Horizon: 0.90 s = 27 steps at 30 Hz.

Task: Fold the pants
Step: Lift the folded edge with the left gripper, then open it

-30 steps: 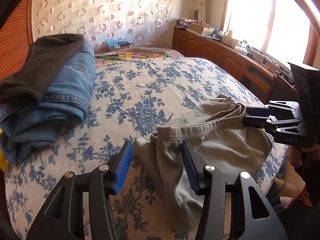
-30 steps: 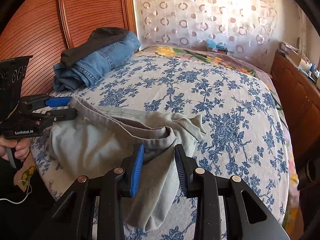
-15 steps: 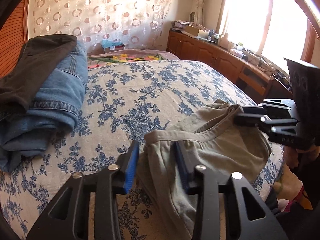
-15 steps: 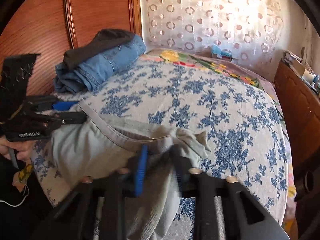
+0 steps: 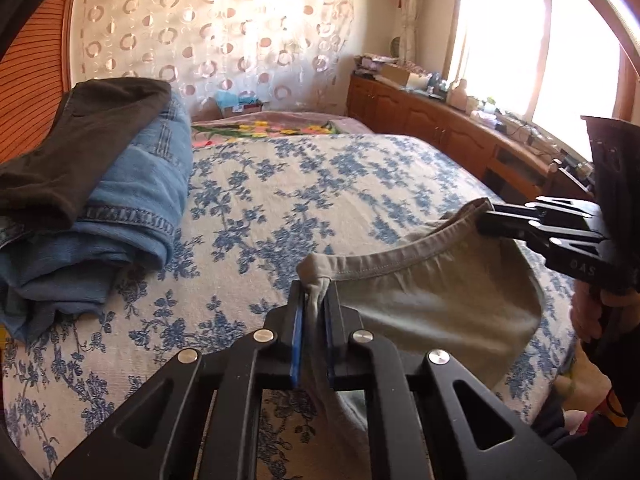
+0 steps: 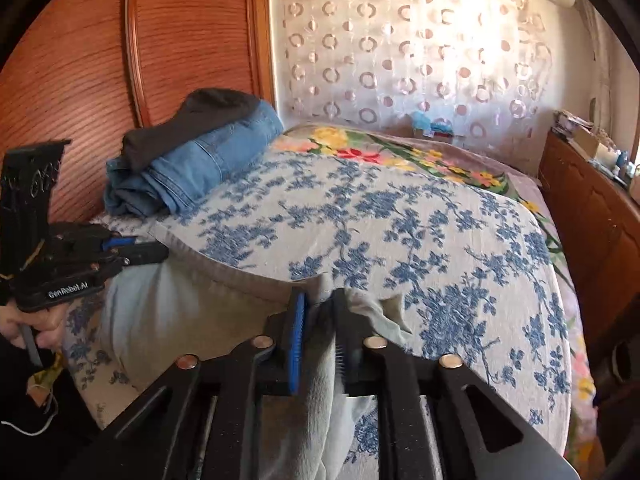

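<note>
A bed cover with blue flowers [image 5: 304, 184] spreads out ahead of the fingers. Far to the left of them sits a pile of folded jeans [image 5: 132, 200] with a dark cloth [image 5: 80, 140] on top. A curtain with rings [image 6: 400, 48] hangs behind. Wooden cupboards [image 5: 432, 120] stand far right, holding small things, maybe boxes.

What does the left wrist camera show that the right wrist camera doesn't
Only the left wrist view shows the bright window. Only the right wrist view shows the tall wooden headboard panel. Both show the grey pants, pinched at the waistband by the left gripper and the right gripper, the folded jeans and the blue floral bedspread.
</note>
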Each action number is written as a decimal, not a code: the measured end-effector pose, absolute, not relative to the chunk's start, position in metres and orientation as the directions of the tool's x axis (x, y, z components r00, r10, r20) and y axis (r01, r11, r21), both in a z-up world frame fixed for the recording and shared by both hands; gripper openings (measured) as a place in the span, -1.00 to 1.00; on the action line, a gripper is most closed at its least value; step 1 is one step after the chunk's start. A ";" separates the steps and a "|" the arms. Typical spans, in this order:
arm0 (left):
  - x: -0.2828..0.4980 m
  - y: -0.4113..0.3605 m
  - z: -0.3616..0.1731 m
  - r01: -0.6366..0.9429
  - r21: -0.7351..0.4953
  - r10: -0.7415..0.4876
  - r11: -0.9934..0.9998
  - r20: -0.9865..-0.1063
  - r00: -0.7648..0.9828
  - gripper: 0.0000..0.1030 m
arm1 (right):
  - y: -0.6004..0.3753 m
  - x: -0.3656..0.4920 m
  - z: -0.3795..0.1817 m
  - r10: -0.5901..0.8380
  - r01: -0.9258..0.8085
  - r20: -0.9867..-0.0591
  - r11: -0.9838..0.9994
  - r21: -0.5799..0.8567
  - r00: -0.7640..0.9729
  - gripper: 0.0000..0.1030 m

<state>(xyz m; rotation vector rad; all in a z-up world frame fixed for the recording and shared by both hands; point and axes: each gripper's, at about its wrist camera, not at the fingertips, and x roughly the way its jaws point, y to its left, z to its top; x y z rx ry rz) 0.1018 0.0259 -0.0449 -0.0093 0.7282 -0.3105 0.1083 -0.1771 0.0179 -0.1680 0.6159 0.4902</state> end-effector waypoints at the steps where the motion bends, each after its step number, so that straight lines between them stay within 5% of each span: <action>1: 0.103 0.026 -0.046 0.272 -0.117 -0.279 0.955 -0.659 0.698 -0.81 | -0.177 0.107 0.017 0.375 -0.477 -0.590 0.879 -0.019 0.715 -0.60; 4: 0.105 0.028 -0.048 0.267 -0.139 -0.289 0.954 -0.668 0.685 -0.76 | -0.178 0.102 0.017 0.378 -0.481 -0.598 0.877 -0.013 0.707 -0.54; 11: 0.099 0.028 -0.046 0.244 -0.104 -0.250 0.964 -0.668 0.701 -0.13 | -0.183 0.092 0.009 0.376 -0.493 -0.651 0.870 0.003 0.660 -0.54; 27: 0.091 0.027 -0.064 0.238 -0.092 -0.231 0.967 -0.714 0.661 -0.12 | -0.187 0.114 -0.003 0.372 -0.476 -0.686 0.879 0.044 0.625 -0.53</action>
